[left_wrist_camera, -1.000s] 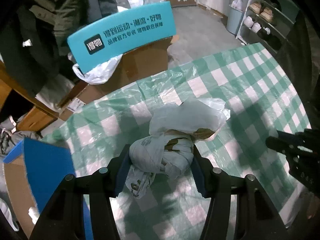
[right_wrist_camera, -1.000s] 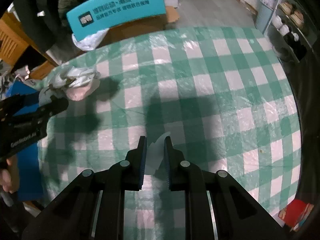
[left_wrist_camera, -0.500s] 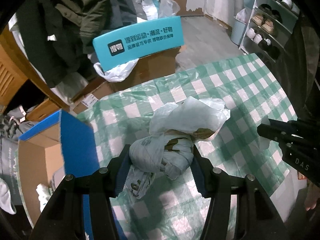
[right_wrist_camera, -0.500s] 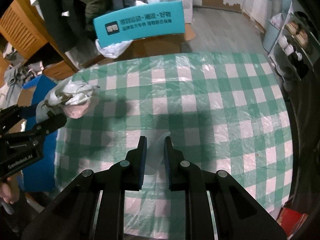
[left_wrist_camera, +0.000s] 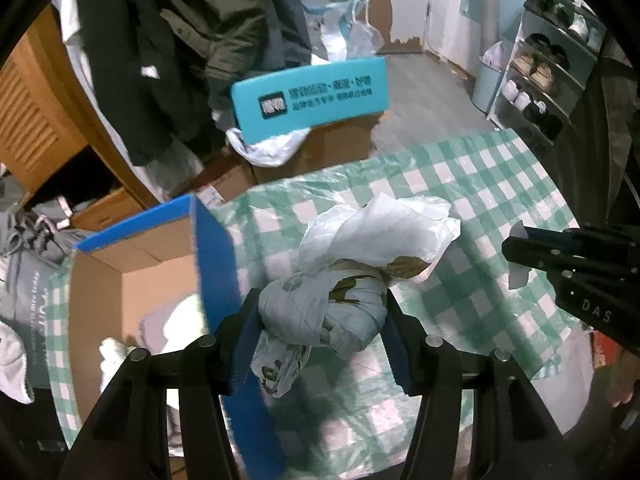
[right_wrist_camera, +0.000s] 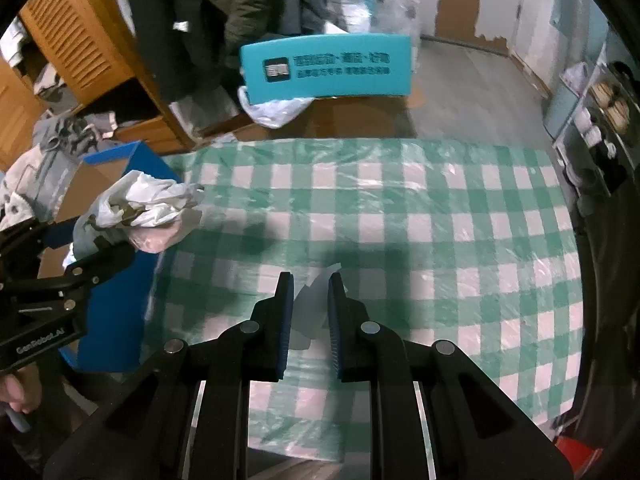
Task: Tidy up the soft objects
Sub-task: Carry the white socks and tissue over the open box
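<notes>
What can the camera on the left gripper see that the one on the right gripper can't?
Only the left wrist view looks down into the open blue cardboard box, with pale soft things at its bottom, and sees the bundle of plastic bags close up, squeezed in the left gripper.

Only the right wrist view shows the whole checked tablecloth and the thin white scrap pinched in the right gripper.

Both share the teal sign, the box, the tablecloth and each other's gripper.

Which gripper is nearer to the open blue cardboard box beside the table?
Left. The left gripper, shut on the bundle of plastic bags, is at the blue box wall by the table's edge. The right gripper, pinching a thin white scrap, is over the checked tablecloth, clearly farther away.
</notes>
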Demonstrator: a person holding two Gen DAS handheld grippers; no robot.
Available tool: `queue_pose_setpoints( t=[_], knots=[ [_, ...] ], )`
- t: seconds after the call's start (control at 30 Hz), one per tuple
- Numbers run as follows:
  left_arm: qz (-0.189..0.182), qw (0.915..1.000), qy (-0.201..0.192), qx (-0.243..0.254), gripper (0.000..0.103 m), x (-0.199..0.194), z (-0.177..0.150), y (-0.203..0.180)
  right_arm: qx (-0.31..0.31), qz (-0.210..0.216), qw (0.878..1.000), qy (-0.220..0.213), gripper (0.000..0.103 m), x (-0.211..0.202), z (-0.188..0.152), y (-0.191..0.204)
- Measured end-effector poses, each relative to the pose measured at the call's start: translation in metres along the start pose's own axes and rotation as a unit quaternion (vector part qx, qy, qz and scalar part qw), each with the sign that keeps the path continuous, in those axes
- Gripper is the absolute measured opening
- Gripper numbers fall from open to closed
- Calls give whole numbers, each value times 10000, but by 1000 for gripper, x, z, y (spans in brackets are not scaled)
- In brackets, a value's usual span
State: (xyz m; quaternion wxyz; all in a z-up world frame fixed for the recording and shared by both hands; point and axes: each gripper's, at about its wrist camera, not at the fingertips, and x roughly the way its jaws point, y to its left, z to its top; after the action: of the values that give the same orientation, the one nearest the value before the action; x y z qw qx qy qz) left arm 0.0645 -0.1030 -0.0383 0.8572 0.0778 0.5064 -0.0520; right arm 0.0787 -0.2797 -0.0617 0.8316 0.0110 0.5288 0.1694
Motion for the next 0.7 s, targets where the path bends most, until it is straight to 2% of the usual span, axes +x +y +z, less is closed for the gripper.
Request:
queue_pose_setpoints(
  t=[0.33,0.7],
  knots=[
    [92,9992,-195,-324,58,-22,-15,39,-356,407,9984,-140,15,-16,11,51],
    [69,9970,-418,-655,58,-44,-34,82,-721,525,9959,-160,15,-14,24,101]
  ],
)
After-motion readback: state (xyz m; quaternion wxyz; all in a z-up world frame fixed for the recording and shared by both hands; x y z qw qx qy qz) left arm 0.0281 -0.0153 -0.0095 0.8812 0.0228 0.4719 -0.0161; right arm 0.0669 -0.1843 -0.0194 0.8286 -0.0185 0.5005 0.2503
